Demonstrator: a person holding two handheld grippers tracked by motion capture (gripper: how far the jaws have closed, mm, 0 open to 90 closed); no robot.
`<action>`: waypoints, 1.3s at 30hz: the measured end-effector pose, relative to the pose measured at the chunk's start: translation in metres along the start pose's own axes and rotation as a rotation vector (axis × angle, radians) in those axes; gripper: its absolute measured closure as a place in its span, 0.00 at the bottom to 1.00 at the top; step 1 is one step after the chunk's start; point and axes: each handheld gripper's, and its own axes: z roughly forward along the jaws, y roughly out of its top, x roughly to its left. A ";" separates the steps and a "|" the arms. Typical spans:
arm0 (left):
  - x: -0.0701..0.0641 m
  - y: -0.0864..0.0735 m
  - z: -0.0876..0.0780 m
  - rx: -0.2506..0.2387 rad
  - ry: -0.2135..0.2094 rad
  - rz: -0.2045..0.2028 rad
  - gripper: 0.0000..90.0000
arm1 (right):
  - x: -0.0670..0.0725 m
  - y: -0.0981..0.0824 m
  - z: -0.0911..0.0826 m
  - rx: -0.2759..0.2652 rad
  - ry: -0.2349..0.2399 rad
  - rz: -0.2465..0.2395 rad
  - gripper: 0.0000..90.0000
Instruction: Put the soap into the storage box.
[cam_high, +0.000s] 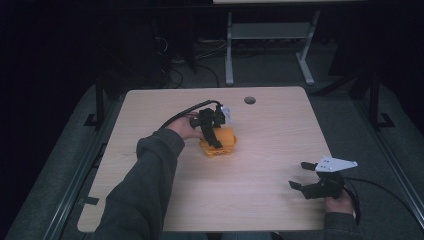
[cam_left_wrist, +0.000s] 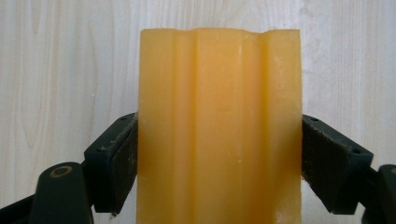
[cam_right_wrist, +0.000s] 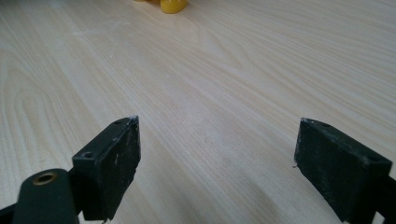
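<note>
My left gripper (cam_high: 216, 134) is down over the yellow block (cam_high: 220, 142) near the middle of the table (cam_high: 150, 110), a little toward the far side. In the left gripper view the block (cam_left_wrist: 219, 126) fills the space between my jaws: both pads sit flush against its long sides, so I read the jaws as closed on it. The block is ribbed lengthwise, with shallow grooves running away from me, and it looks waxy and smooth. Whether it rests on the wood or is raised a touch off it, I cannot tell from here.

So I judge the grasp as made. What is left is whatever comes after a grasp, lifting, carrying or setting it somewhere, and nothing on the table marks a place to put it.

My right gripper (cam_high: 306, 176) waits near the right front corner of the table, well apart from the block, my hand (cam_high: 340, 204) around its handle. Its jaws stand wide apart with only bare wood between them, as the right gripper view shows; the block (cam_right_wrist: 173, 5) peeks in at the top edge of that view, far off.

Around the work there is little: a round cable hole (cam_high: 250, 100) near the far edge of the table, well apart from the block, and the black cable (cam_high: 185, 114) trailing from my left gripper across the wood behind my wrist. Beyond the table stands the leg frame of another desk (cam_high: 270, 45). Nothing lies between the two grippers. The smooth sides are my one worry, since the block could slide in the pads if I tilt it.
</note>
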 end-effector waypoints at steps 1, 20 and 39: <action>0.000 0.000 -0.002 0.000 0.001 0.001 0.21 | 0.000 0.000 0.000 0.001 0.000 0.000 0.15; -0.009 -0.008 -0.027 -0.044 0.028 -0.023 0.21 | 0.000 0.000 0.002 0.013 -0.003 0.005 0.15; -0.028 -0.026 -0.055 -0.103 0.092 -0.054 0.22 | 0.004 0.004 0.014 0.050 -0.040 0.007 0.15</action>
